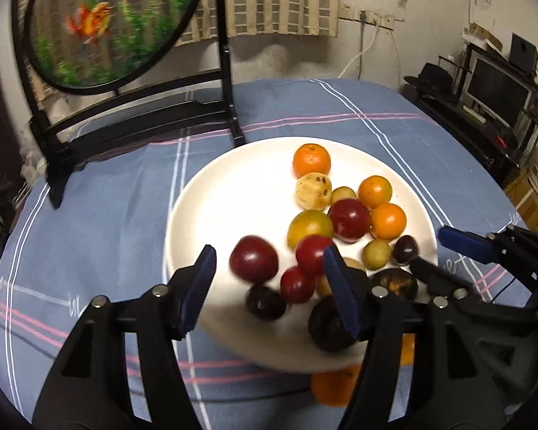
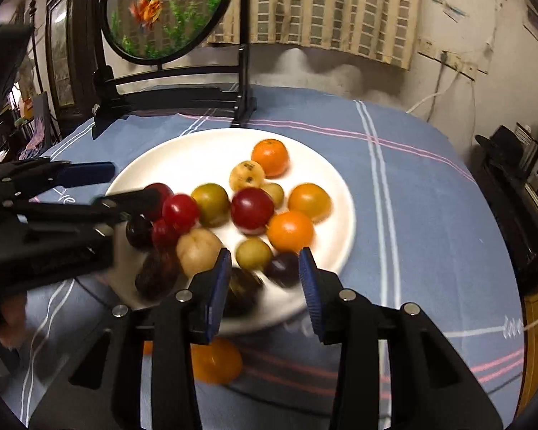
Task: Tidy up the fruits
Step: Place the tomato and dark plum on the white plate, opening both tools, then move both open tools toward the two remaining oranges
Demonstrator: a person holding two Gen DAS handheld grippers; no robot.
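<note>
A white plate on the blue tablecloth holds several small fruits: oranges, red plums, yellow-green ones and dark purple ones. My left gripper is open and empty above the plate's near edge, with a red plum between its fingers in view. My right gripper is open and empty over the plate's near right rim, by a dark plum. The right gripper also shows in the left wrist view. An orange lies on the cloth in front of the plate.
A round goldfish screen on a black stand stands at the back left of the table. The blue striped cloth covers the round table. A shelf with a monitor stands off to the right, and boxes sit below it.
</note>
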